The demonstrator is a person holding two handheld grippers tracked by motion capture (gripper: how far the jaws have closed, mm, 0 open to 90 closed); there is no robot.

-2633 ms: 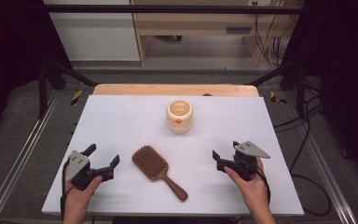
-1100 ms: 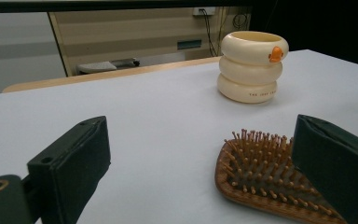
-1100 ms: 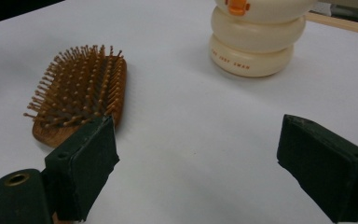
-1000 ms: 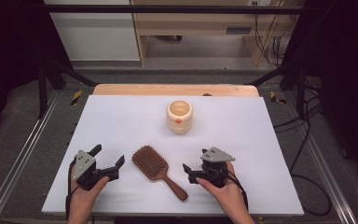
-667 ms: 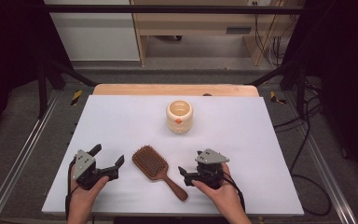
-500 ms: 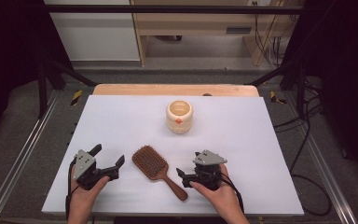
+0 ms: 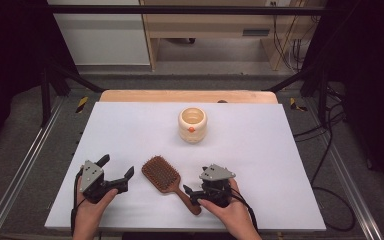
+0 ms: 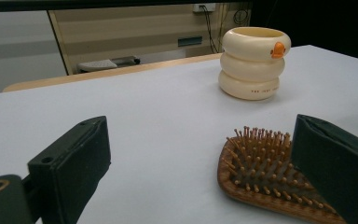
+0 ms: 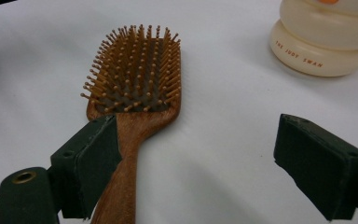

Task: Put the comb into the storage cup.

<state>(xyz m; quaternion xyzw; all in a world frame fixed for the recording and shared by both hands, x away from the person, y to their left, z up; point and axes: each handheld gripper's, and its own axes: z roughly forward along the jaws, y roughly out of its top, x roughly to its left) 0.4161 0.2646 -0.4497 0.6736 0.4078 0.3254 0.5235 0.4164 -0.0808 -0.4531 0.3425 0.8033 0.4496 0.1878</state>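
A wooden paddle hairbrush (image 7: pixel 162 175) lies bristles up on the white table (image 7: pixel 260 145), its handle pointing to the near right. My right gripper (image 7: pixel 195 182) stands open at the handle's end. In the right gripper view the handle (image 9: pixel 128 154) lies just inside the left jaw, with the gripper (image 9: pixel 205 163) wide open and nothing clamped. My left gripper (image 7: pixel 116 167) is open just left of the brush head, empty. In the left gripper view the brush head (image 8: pixel 258 170) is partly hidden behind the right jaw of the gripper (image 8: pixel 200 168).
A cream ringed cup with a small duck face (image 7: pixel 192 124) stands upright at the table's middle back, also seen as the cup (image 8: pixel 254 63) and the cup's base (image 9: pixel 324 44). A wooden strip (image 7: pixel 187 96) runs along the far table edge. Metal rails flank the table.
My right gripper has moved left across the table, from the right side to the brush handle's end, staying open. The left gripper has barely shifted. Brush and cup are unmoved.
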